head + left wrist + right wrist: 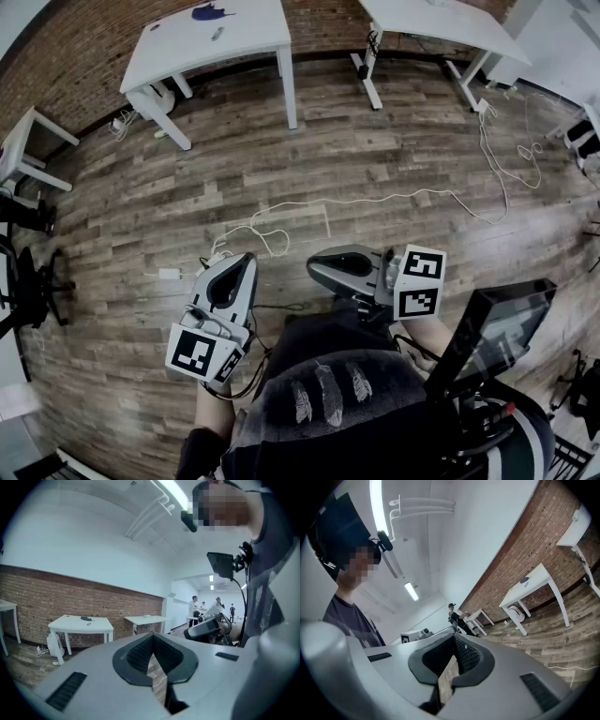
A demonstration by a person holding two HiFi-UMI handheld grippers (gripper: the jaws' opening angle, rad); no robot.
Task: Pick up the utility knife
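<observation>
Head view: left hand-held gripper (246, 259), right hand-held gripper (313, 270) closed, near-level.

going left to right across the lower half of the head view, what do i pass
black office chair at the left edge → left gripper → right gripper → black tilted flat screen

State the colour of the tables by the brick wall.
The tables are white, clearest in the head view.
</observation>
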